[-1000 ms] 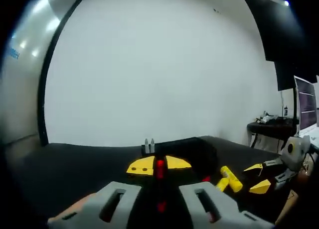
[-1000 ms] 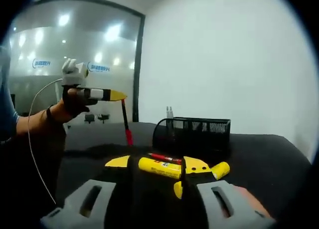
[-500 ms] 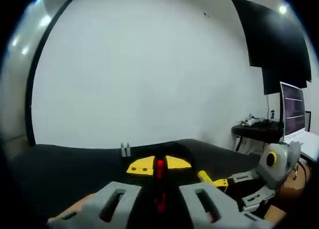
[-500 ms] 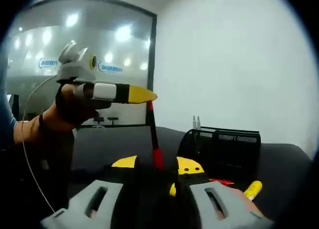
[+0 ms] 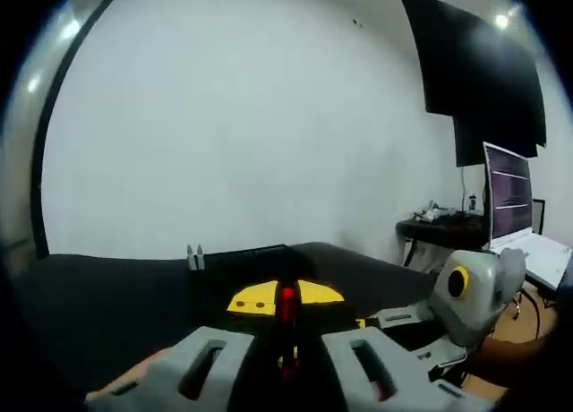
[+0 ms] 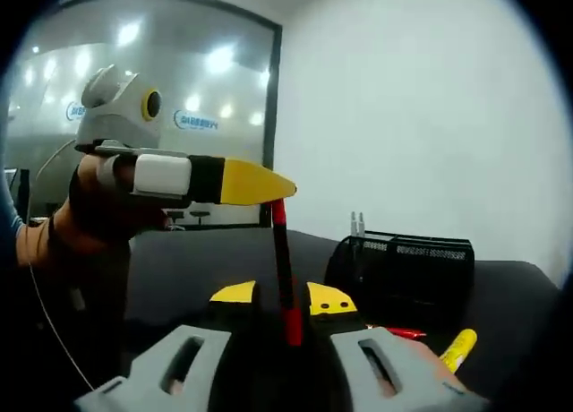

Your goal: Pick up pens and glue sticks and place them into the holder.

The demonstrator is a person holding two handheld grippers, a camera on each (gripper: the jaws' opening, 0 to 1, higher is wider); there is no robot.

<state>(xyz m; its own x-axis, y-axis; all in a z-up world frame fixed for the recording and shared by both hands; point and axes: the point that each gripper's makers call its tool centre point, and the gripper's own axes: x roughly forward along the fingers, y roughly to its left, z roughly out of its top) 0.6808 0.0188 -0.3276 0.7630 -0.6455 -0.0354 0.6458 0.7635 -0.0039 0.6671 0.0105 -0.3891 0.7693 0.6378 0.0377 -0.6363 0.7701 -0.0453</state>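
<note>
— Pen (image 6: 281, 251), red, where is it?

— Clamped in the left gripper (image 6: 269, 190), hanging down from the yellow tips. In the right gripper view it dangles right in front of that view's own jaws, about level with their yellow tips. In the left gripper view the same pen (image 5: 286, 309) shows red between the left jaws, which are closed on it.

— And the holder (image 6: 401, 270)?

— Black mesh, sitting on the black table (image 6: 188, 260) toward its far edge, right of the pen. Two small grey posts (image 6: 357, 224) stand just behind the holder's left end.

— Anything else lying about?

— A glue stick (image 6: 458, 347), yellow, on the table near the right gripper (image 6: 273, 297), with another red pen (image 6: 403, 333) just beside it, between the stick and the holder.

— Right jaws?

— Slightly apart, nothing clearly gripped; the hanging pen crosses the gap, but I cannot tell if it touches them.

— What stands in the way?

— The right gripper (image 5: 394, 321) itself comes in low from the right of the left gripper view, a hand (image 5: 501, 363) under it. Beyond, a desk (image 5: 448, 231) with a monitor (image 5: 510, 195) by the white wall (image 5: 251, 125).
</note>
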